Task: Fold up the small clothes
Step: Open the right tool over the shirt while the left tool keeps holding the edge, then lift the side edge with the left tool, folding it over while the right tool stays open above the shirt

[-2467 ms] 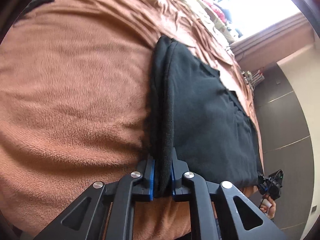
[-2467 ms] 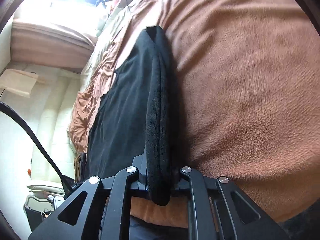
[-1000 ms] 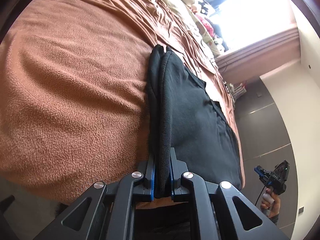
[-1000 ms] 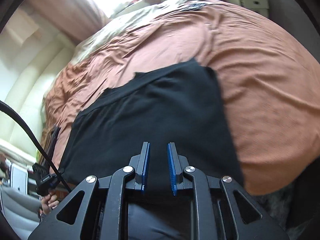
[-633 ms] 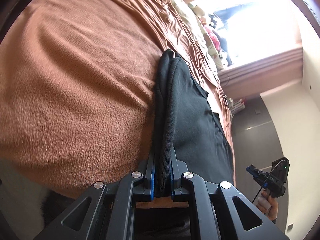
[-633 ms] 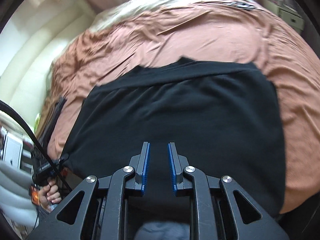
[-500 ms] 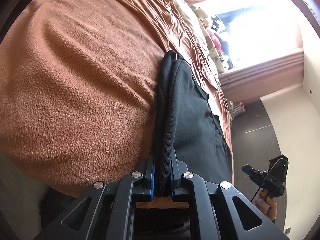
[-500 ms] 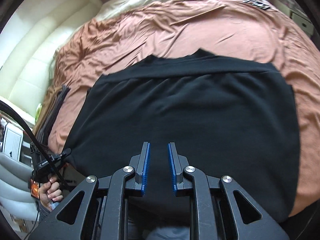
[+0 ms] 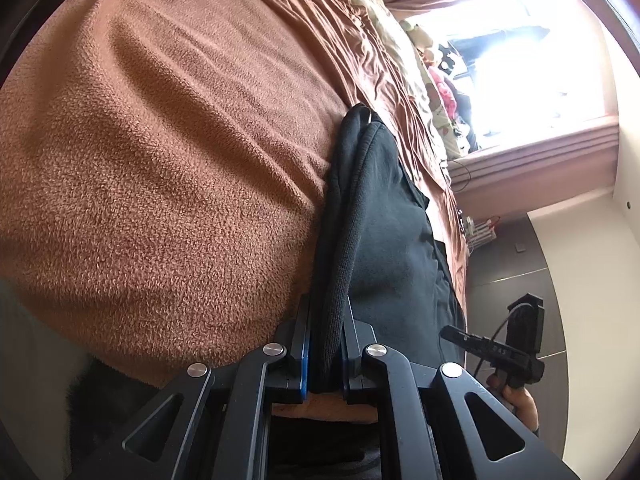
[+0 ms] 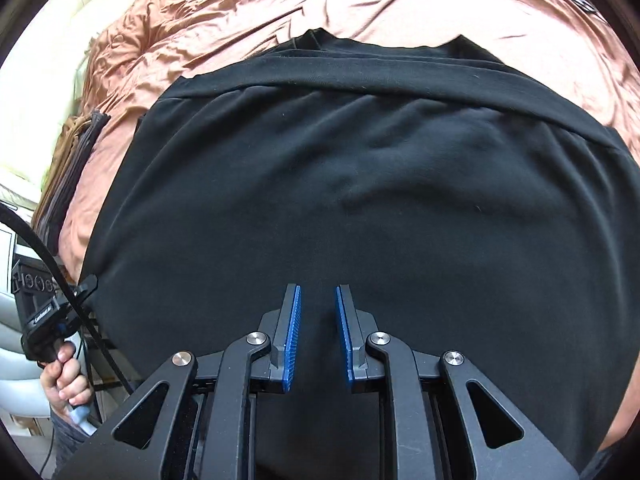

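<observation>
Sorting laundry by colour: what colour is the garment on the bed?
Black garment, plain; clearest in the right wrist view.

one black garment (image 10: pixel 360 200), two tools (image 9: pixel 325 344) (image 10: pixel 317 336), one blanket (image 9: pixel 160 160)

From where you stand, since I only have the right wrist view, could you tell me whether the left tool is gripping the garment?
Observer: Yes, the left tool is shut on the black garment's folded edge.
Operator: Thanks. What lies on its far side?
Observer: Fuzzy brown blanket, beside that edge.
Operator: And my right tool from there?
Observer: The right tool shows beside the garment's other edge; from there I cannot tell whether it is open.
</observation>
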Demonstrator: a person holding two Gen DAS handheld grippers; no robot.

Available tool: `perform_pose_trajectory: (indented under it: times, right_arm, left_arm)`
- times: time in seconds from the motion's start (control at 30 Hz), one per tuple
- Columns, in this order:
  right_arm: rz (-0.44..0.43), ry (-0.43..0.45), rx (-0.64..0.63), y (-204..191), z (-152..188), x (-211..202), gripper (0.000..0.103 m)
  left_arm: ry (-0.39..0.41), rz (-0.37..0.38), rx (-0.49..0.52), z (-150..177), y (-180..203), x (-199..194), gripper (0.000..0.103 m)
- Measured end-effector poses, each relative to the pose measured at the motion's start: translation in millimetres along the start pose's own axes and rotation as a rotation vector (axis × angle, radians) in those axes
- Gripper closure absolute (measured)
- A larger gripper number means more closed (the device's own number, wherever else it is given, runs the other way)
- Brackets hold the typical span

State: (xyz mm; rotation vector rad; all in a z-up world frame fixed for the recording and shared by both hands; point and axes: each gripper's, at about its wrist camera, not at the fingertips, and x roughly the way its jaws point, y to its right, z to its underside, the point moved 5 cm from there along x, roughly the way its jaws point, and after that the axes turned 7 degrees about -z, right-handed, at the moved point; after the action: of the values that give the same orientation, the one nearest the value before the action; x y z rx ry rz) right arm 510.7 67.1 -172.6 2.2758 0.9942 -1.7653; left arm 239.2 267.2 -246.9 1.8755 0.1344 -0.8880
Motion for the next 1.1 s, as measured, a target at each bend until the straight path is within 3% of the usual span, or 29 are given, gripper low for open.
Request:
perform_pose_trajectory:
  times: [0.33, 0.63, 0.73, 0.83, 0.93, 1.1]
  right_arm:
    - [0.051, 0.034, 0.047, 22.7, -65.3, 33.4, 0.09]
    - [0.055, 0.075, 0.061, 30.7, -90.0, 54.1, 0.093]
    - [0.021, 0.083, 0.09, 34.4, -94.6, 57.0, 0.093]
    - [-0.002, 0.075, 0.095, 30.8, -92.0, 56.7, 0.093]
    - [-0.013, 0.039, 0.075, 25.9, -82.3, 51.8, 0.093]
    - [-0.036, 0.006, 0.045, 12.6, -59.2, 43.0, 0.093]
  left_arm:
    - [-0.002, 0.014, -0.056, 3.9, -6.2, -1.1, 0.092]
    - [-0.006, -0.006, -0.058, 5.8, -2.9, -3.3, 0.092]
    - [-0.011, 0.003, -0.07, 4.5, -2.5, -2.7, 0.092]
    - [-0.012, 0.04, -0.082, 1.2, 1.9, -4.6, 0.092]
    - [-0.004, 0.157, -0.081, -2.5, 11.7, -17.3, 0.092]
    - [-0.02, 0.238, -0.076, -7.8, 27.8, -22.6, 0.092]
